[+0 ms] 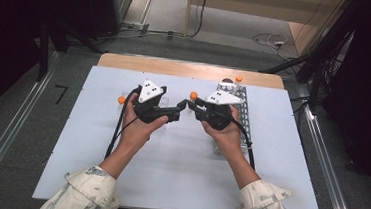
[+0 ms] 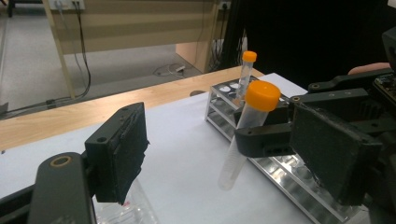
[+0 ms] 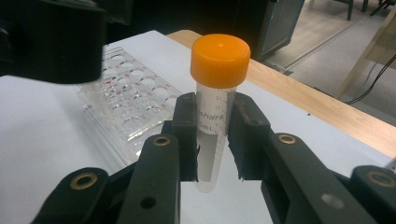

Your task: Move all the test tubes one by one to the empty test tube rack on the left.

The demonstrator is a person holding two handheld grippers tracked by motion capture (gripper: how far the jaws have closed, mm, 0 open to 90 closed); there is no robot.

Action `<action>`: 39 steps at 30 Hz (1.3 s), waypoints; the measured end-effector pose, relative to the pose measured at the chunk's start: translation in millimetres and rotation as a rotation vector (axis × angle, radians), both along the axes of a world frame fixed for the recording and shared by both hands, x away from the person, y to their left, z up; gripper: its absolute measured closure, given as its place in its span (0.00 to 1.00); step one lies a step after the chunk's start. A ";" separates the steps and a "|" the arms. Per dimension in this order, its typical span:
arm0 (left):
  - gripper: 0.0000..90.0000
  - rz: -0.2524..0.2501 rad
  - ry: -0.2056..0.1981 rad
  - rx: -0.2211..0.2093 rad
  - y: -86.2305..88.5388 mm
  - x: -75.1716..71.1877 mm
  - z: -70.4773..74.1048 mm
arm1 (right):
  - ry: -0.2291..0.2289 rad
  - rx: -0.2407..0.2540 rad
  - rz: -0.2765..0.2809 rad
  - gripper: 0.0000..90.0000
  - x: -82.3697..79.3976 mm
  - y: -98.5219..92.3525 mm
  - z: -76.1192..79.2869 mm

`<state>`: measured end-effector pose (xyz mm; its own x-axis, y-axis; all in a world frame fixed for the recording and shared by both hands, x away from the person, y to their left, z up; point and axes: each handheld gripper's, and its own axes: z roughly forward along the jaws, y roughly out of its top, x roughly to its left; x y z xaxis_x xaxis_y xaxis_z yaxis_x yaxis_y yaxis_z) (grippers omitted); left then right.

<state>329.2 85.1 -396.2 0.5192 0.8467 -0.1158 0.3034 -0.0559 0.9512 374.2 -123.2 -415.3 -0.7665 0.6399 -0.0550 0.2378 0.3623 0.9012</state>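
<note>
Fingers of the right gripper (image 3: pixel 212 140) clamp an orange-capped tube (image 3: pixel 215 107), hiding its middle; left gripper (image 2: pixel 224 154) fingers gape

We cannot read most of the printing on the tube (image 3: pixel 212 135), since the right gripper (image 3: pixel 215 140) covers it. The clear rack (image 3: pixel 126 93) lies partly hidden behind a blurred black jaw.

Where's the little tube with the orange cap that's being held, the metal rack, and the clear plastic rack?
Held tube (image 3: pixel 219 60): right gripper view, on its orange cap.
Metal rack (image 2: pixel 280 175): left gripper view, on its shiny top plate.
Clear plastic rack (image 3: pixel 128 88): right gripper view, on its holed top.
</note>
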 end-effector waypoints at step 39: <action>0.78 -0.075 -0.065 0.068 -20.3 -1.4 -2.6 | 0.040 -0.008 0.113 0.79 -10.0 14.6 -1.8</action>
